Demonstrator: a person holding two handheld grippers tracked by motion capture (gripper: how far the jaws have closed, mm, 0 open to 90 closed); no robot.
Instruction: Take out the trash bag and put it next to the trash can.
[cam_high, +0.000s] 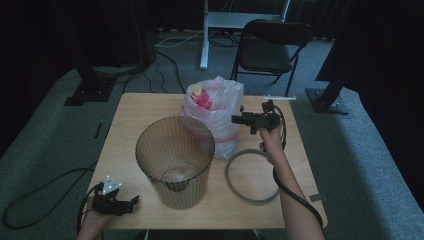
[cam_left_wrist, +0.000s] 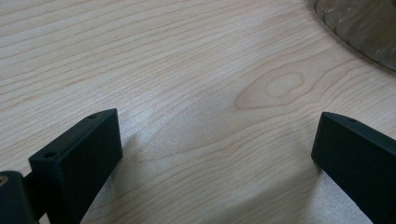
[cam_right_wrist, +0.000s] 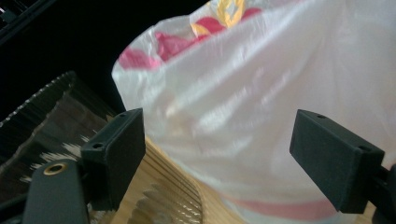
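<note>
A ribbed translucent bin (cam_high: 175, 160) stands upright in the middle of the wooden table (cam_high: 130, 107). Behind it sits a white plastic bag (cam_high: 215, 112) with red and yellow contents. My right gripper (cam_high: 236, 119) is raised beside the bag's right side, open, jaws pointing at it. In the right gripper view the bag (cam_right_wrist: 261, 102) lies ahead between the wide jaws, with the bin's rim (cam_right_wrist: 51, 116) at left. My left gripper (cam_high: 131, 202) rests open at the table's near left corner. In the left gripper view bare wood lies between its jaws and the bin's base (cam_left_wrist: 364, 28) is at top right.
A grey ring (cam_high: 250, 175) lies flat on the table to the right of the bin, under my right forearm. A black folding chair (cam_high: 270, 50) and a white table leg (cam_high: 204, 35) stand beyond the far edge. Cables run across the carpet at left.
</note>
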